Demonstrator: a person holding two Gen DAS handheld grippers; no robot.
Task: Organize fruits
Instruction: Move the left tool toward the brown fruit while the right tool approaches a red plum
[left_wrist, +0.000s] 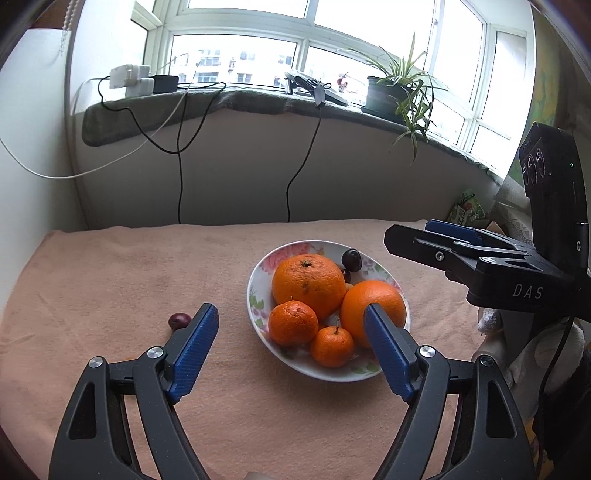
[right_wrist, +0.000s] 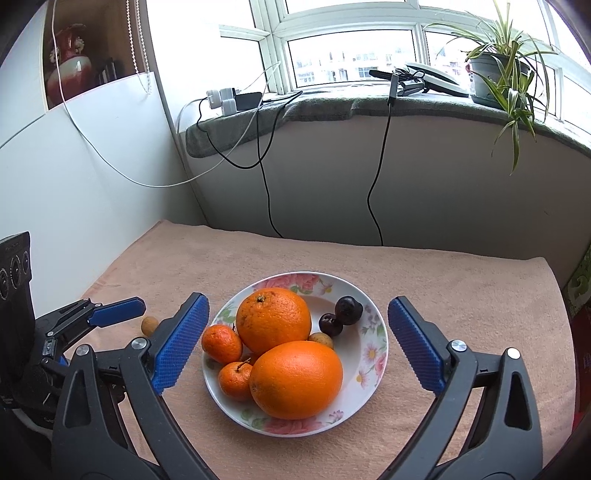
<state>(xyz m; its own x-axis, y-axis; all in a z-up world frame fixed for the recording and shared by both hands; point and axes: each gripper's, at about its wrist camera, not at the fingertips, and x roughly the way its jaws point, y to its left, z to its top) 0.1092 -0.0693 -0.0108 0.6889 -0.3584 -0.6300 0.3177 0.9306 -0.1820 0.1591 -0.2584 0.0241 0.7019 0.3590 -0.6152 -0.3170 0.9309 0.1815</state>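
On the peach cloth (right_wrist: 443, 288) a floral plate (right_wrist: 373, 354) is carrying two oranges (right_wrist: 295, 380), two tangerines (right_wrist: 221, 343) and dark cherries (right_wrist: 347, 310). Both the left gripper (left_wrist: 291, 347) and right gripper (right_wrist: 295, 347) are hovering wide, holding nothing. Gathering strays is seemingly underway: next, the left is needing to close on the loose cherry (left_wrist: 179, 320).

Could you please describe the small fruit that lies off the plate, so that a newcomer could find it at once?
Start at the floral plate piled with oranges on the peach towel. Look to its left, on the bare towel beside the left gripper's left fingertip: there lies a dark red cherry. Unlike the two cherries on the plate, it sits alone on the cloth.
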